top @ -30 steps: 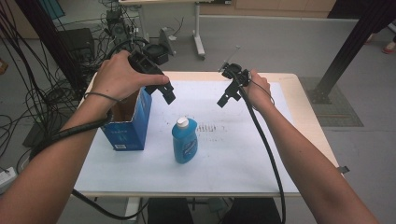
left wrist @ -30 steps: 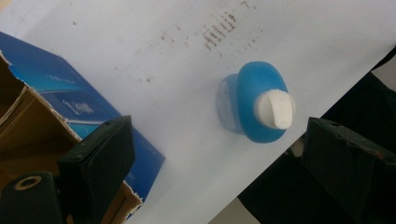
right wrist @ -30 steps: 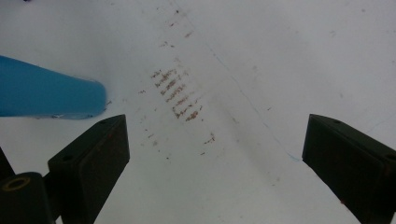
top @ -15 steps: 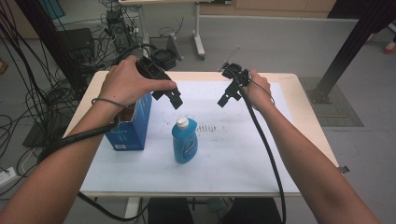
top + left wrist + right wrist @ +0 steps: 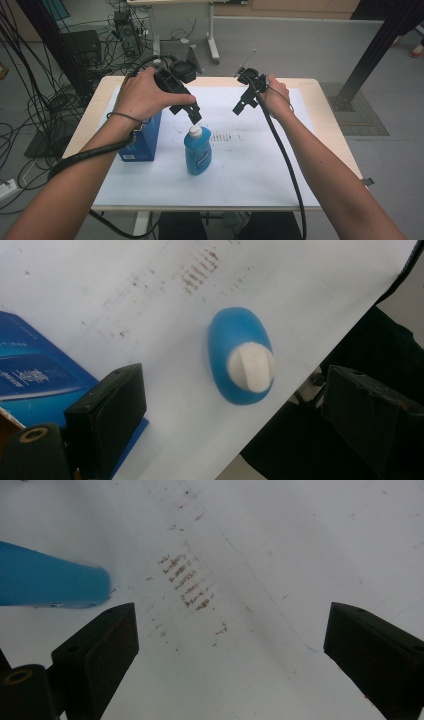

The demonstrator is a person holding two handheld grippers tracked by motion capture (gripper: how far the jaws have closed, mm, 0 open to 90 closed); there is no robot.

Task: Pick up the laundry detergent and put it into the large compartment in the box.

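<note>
Left gripper [image 5: 192,113] tips downward from a bent wrist, jaws spread and empty, the blue bottle [image 5: 197,150] upright just beneath. Right gripper [image 5: 241,106] hovers apart, jaws wide, nothing held.

The blue bottle [image 5: 198,154] stands upright near the middle of the white table sheet [image 5: 260,165], just beside a blue box [image 5: 142,140]. Its white cap [image 5: 251,366] is on (seen from above, oblong).

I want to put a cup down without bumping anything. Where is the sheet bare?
Bare: the sheet right of the bottle, out to its right edge, and the strip in front of it. Crowded: the left, where the box stands beside the bottle under the left gripper.
</note>
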